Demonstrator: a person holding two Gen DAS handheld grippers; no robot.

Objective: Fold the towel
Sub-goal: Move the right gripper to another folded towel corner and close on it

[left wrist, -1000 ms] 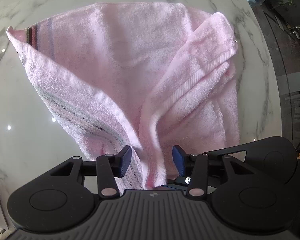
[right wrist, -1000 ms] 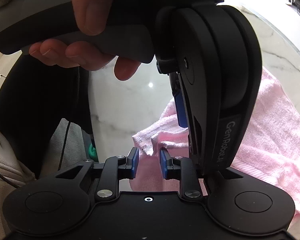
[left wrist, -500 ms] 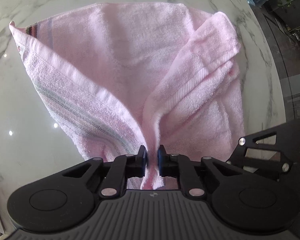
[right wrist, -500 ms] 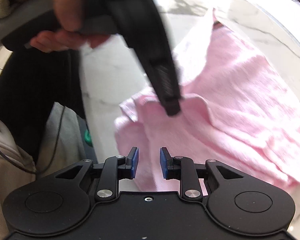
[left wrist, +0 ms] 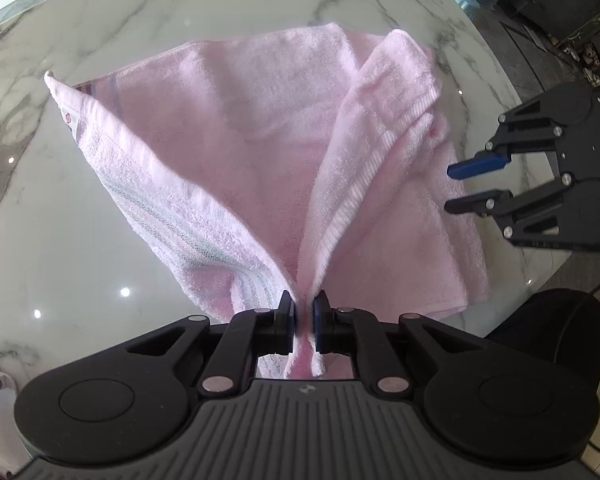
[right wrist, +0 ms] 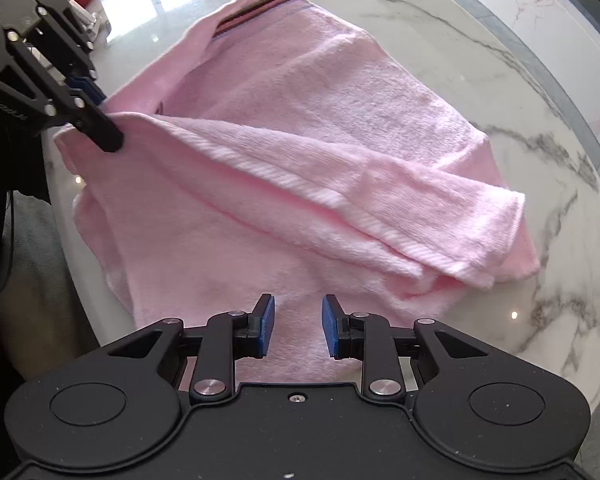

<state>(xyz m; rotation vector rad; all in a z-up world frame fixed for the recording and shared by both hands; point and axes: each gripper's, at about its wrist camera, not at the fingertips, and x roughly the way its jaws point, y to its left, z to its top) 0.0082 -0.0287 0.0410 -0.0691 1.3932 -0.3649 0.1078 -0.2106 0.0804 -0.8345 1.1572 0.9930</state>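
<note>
Pink towel rumpled on marble table. L gripper pinches bunched towel edge at 6 o'clock. R gripper, at 3 o'clock in L view, spread, holding nothing, over towel.

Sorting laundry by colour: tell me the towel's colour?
Pink towel, dark stripes at one end; right wrist view.

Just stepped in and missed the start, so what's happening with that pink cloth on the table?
A person is folding a pink towel on a marble table with two handheld grippers. The left gripper is shut on a bunched corner of the towel and holds it lifted off the table. The right gripper hovers open over the towel's near edge, nothing between its fingers. The fold is not yet made.
</note>
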